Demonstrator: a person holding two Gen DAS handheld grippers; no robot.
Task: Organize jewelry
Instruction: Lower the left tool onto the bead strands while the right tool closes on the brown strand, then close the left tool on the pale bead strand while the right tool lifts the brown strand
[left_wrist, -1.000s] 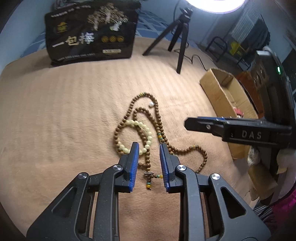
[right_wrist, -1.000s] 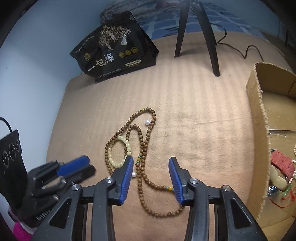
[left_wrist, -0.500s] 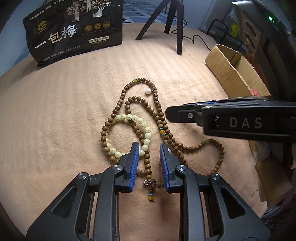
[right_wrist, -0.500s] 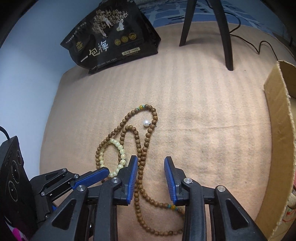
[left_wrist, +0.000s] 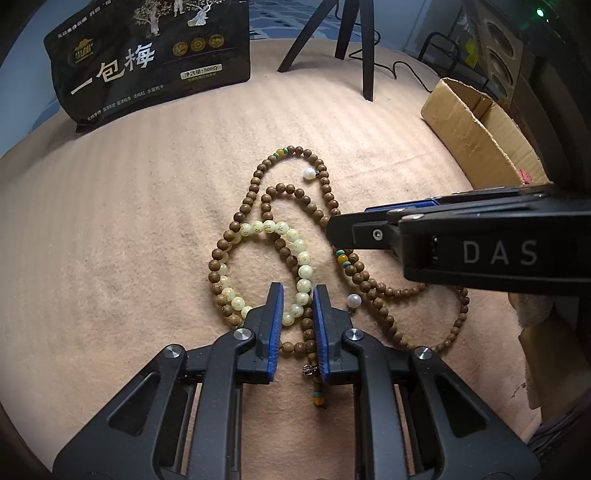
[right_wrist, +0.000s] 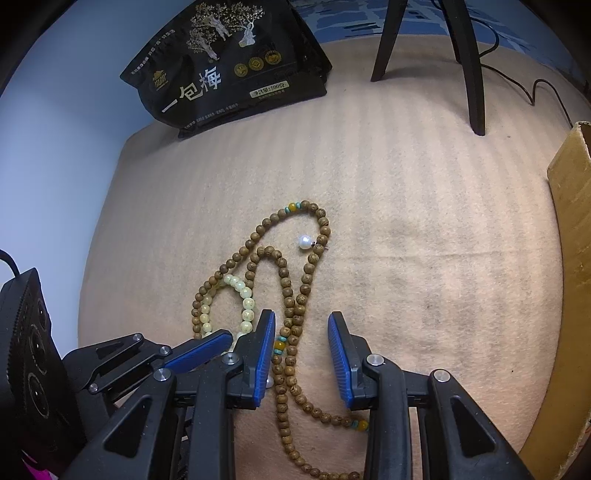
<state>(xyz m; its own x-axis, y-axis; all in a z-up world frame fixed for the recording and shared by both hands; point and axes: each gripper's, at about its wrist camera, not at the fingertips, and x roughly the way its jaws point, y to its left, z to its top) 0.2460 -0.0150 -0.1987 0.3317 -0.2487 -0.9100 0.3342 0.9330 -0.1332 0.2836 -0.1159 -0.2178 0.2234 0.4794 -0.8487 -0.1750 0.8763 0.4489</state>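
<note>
- My left gripper (left_wrist: 298, 295) has just been narrowing around the pale-bead bracelet (left_wrist: 295, 243) and brown bead necklace (left_wrist: 325, 192) on the tan blanket (left_wrist: 110, 221); whether it's gripping, I can't tell.
- My right gripper (right_wrist: 301, 332) straddles the necklace strands, jaws parted, not pinching.

surface: tan ribbed felt mat (left_wrist: 110, 229) | wall: pale blue (right_wrist: 55, 155) | far edge: black printed pouch (left_wrist: 147, 59), black tripod legs (left_wrist: 365, 48) with cable | right side: open cardboard box (left_wrist: 476, 125) | lighting: dim, even
</note>
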